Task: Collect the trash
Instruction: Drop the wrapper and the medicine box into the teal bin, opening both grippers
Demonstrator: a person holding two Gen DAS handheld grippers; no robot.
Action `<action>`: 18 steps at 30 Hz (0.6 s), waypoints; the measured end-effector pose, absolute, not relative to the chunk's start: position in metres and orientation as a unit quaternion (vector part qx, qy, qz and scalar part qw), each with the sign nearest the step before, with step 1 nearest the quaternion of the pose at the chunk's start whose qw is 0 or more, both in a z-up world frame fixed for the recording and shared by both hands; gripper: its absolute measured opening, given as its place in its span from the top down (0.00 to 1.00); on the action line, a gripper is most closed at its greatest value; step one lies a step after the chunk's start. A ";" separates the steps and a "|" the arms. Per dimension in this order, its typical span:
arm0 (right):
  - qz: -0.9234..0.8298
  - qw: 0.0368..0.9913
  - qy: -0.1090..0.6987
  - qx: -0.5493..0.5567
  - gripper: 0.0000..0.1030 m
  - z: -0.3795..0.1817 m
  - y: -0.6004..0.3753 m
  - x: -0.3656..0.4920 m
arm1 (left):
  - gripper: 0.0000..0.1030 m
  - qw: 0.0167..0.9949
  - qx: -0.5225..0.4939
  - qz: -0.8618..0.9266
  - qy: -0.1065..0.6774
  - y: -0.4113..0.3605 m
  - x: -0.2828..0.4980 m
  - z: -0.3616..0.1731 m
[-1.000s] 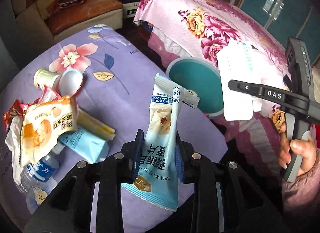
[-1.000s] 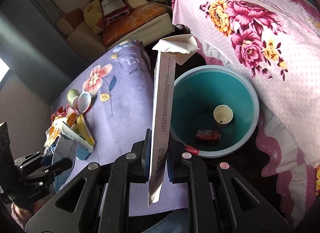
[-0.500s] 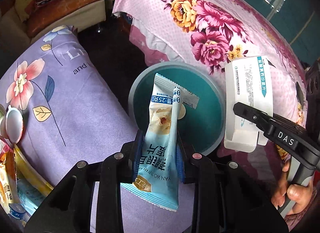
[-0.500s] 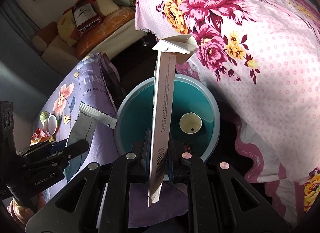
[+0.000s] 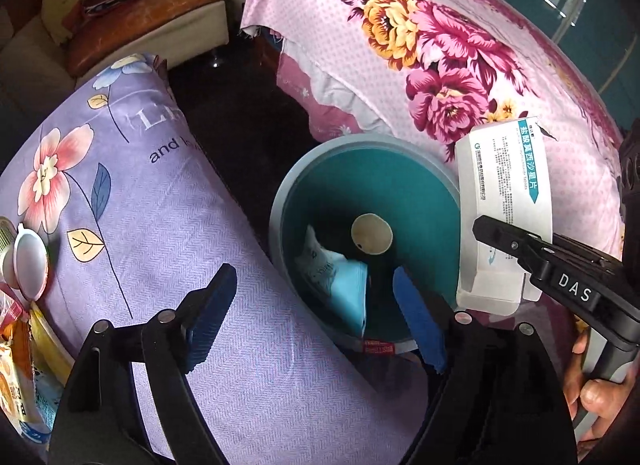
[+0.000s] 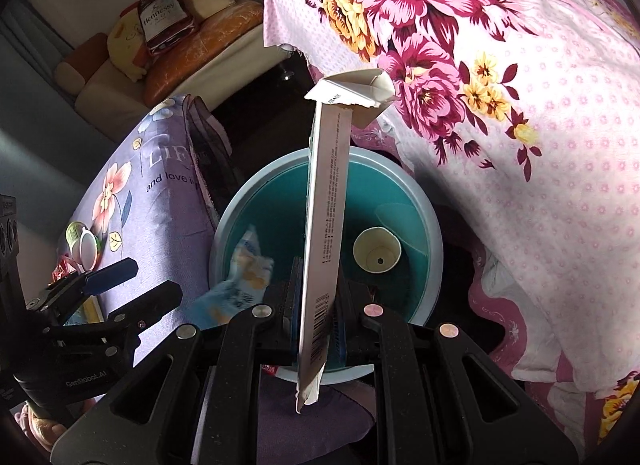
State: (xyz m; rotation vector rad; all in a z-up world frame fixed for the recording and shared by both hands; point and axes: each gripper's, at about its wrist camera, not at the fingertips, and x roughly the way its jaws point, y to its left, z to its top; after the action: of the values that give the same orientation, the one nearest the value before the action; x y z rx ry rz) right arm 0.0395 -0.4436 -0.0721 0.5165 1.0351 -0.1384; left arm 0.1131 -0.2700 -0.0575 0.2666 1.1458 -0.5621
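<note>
We see our left tool (image 5: 316, 321) spread wide with nothing between its blue pads (image 5: 418, 321), poised just above the near rim of the teal bin (image 5: 280, 201). Inside the bin a light blue snack wrapper (image 5: 340, 277) leans against the near wall, and beside it stands a paper cup (image 5: 371, 234) with its open mouth up. A small red label (image 5: 378, 347) sits at the bin's near rim.

Our right tool (image 6: 316, 301) is clamped on a flattened white carton (image 6: 326, 225), gripping it low by the barcode end so the carton stands nearly upright, edge-on to the right wrist camera, with its torn flap (image 6: 352, 91) at the top. From the left wrist view the same carton hangs over the bin's right rim, printed face toward us.

The bin sits on the dark floor between the lilac flowered cover (image 5: 168, 225) on our left and the pink rose-printed bedspread (image 5: 460, 45) on our right. On the lilac cover, at the far left, we still have trash lying: a white lid (image 5: 29, 261) on a small cup, an orange snack bag (image 5: 12, 377) and a yellow wrapper (image 5: 48, 345), bunched together and well apart from the bin
</note>
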 end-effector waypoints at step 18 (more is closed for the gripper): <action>-0.060 0.832 0.507 0.219 0.43 -0.064 -0.418 0.046 | 0.10 0.805 0.123 -0.241 0.528 -0.236 0.102 -0.049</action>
State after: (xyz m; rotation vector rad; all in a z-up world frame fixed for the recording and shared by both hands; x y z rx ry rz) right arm 0.0457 -0.4184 -0.0644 0.4643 1.0746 -0.1266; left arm 0.1024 -0.2361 -0.0492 0.2627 1.1293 -0.5164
